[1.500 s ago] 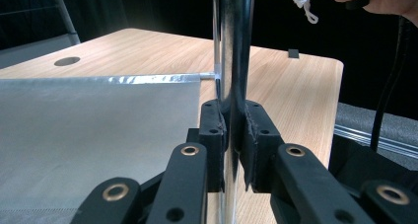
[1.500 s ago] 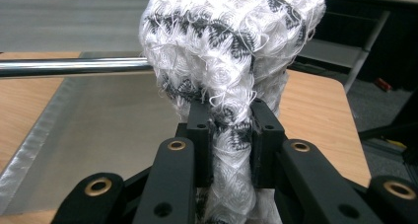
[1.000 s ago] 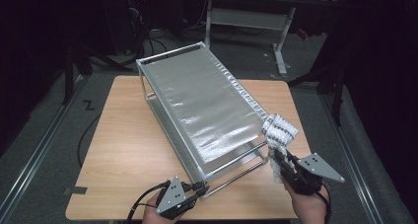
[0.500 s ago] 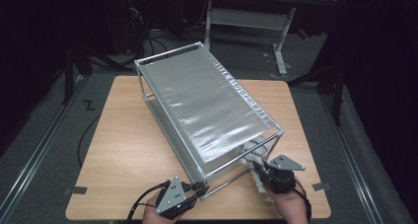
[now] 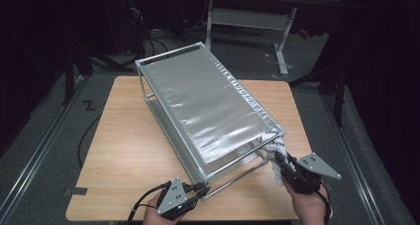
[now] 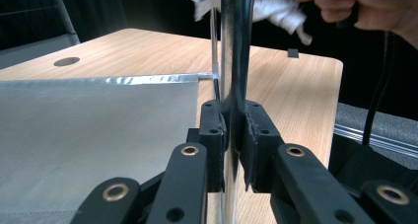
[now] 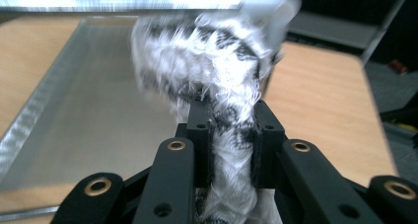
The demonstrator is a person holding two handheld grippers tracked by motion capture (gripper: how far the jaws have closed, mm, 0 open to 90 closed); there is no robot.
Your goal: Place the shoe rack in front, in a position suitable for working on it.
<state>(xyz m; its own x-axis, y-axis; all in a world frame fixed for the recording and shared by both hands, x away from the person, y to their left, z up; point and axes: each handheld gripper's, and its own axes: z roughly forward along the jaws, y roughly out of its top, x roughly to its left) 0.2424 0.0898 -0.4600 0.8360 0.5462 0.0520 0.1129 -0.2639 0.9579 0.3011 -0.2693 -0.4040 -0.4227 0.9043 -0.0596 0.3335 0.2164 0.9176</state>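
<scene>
A wooden table (image 5: pixel 129 150) is bearing a two-tier metal rack (image 5: pixel 208 103) with mesh shelves, lying diagonally from far left to near right. The left gripper (image 5: pixel 200 190) is clamping the rack's near corner post (image 6: pixel 235 51). The right gripper (image 5: pixel 277 158) is pinching a black-and-white cloth (image 5: pixel 272 143) against the rack's near right corner. No writing is showing.

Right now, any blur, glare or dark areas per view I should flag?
High view: room around the table nearly black, soft sheen on the rack top. Left gripper view: sharp; bright reflections on the rack post clamped by the left gripper. Right gripper view: the cloth held by the right gripper is smeared with motion blur; rack edge streaked.
</scene>
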